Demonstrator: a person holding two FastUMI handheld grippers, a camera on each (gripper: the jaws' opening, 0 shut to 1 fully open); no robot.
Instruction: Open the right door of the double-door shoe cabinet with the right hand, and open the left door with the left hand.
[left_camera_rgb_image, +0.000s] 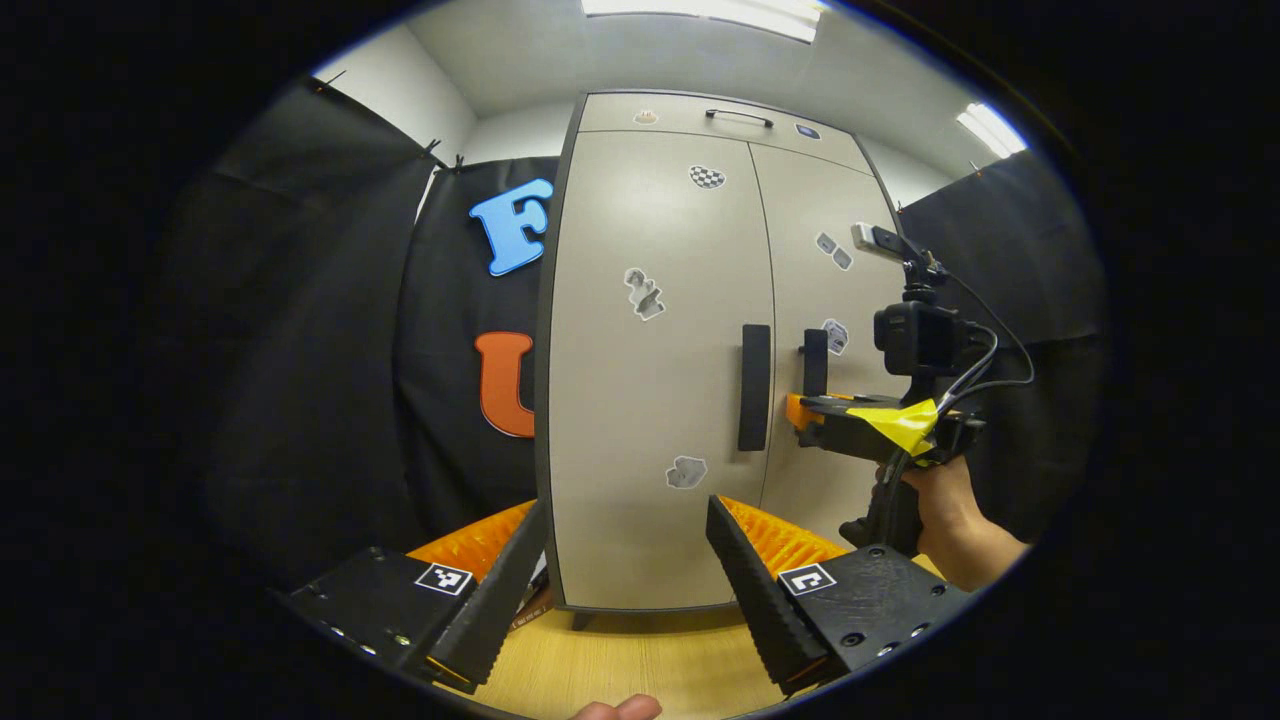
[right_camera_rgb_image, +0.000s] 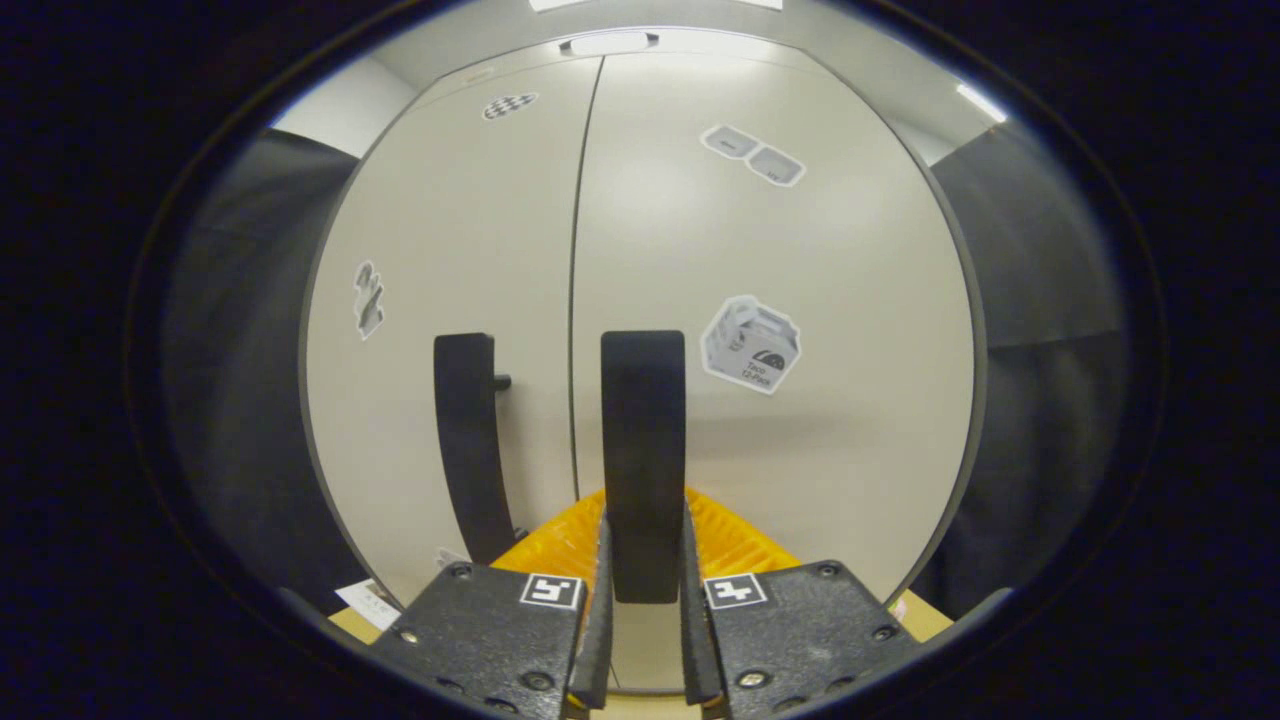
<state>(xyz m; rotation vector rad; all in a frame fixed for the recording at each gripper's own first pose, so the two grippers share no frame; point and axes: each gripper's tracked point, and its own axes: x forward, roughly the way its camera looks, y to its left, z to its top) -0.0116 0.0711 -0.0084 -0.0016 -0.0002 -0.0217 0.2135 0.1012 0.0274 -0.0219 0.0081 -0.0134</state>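
The beige shoe cabinet (left_camera_rgb_image: 640, 250) stands straight ahead with both doors closed. In the left gripper view its left door handle (left_camera_rgb_image: 755, 385) and right door handle (left_camera_rgb_image: 815, 362) are black vertical bars beside the centre seam. My left gripper (left_camera_rgb_image: 628, 505) is open, short of the left door and lower than its handle. My right gripper (left_camera_rgb_image: 803, 408), held by a hand (left_camera_rgb_image: 945, 500), reaches the right handle. In the right gripper view that right handle (right_camera_rgb_image: 642, 450) runs up between the fingers of my right gripper (right_camera_rgb_image: 643, 530), which are shut on it. The left handle (right_camera_rgb_image: 470, 440) is just to its left.
The cabinet stands on a light wooden surface (left_camera_rgb_image: 640, 660). Black cloth walls hang close on both sides. A narrow top drawer with a thin handle (left_camera_rgb_image: 738, 117) sits above the doors. Stickers dot both doors. A fingertip (left_camera_rgb_image: 620, 708) shows at the bottom edge.
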